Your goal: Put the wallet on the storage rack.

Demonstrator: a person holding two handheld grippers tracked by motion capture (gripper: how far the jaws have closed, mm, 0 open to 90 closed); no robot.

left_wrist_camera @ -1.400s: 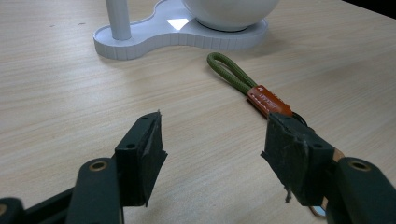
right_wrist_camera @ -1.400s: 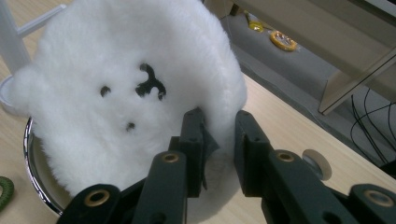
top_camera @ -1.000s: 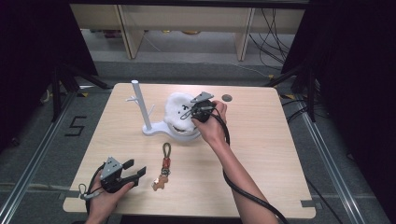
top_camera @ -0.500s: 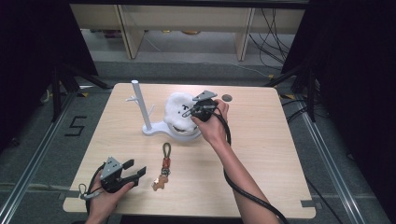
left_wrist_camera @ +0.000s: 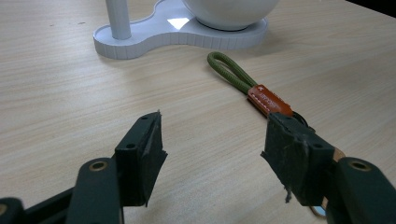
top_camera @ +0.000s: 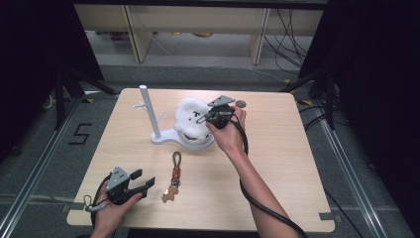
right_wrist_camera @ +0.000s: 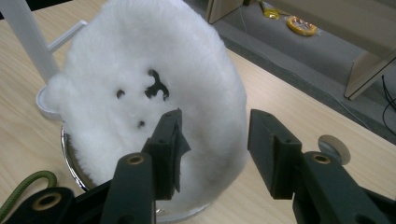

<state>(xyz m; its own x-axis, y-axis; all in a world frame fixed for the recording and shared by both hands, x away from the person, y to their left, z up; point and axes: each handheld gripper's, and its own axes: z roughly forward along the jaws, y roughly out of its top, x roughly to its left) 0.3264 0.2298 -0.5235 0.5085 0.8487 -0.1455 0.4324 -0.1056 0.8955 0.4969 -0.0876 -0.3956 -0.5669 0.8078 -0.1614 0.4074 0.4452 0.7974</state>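
A fluffy white plush [top_camera: 190, 116] with a small black face sits on the bowl of a white stand [top_camera: 161, 139]. My right gripper [top_camera: 205, 118] reaches it from the right. In the right gripper view the plush's [right_wrist_camera: 140, 60] right edge lies between the jaws of the right gripper [right_wrist_camera: 215, 119]; they have just been closing and stand apart, not pinching the fur. My left gripper [top_camera: 145, 178] rests open near the front left edge. A keychain [top_camera: 174, 173] with a green cord loop and orange tag lies just right of it. In the left gripper view the keychain [left_wrist_camera: 261, 95] runs past the right jaw of the left gripper [left_wrist_camera: 212, 126].
The stand's white pole [top_camera: 148, 111] with short pegs rises left of the plush. A small round disc [top_camera: 240, 104] lies on the wooden table [top_camera: 292, 148] behind the right hand. Shelving stands beyond the far edge.
The right gripper has barely shifted beside the plush. The left gripper and the keychain are where they were.
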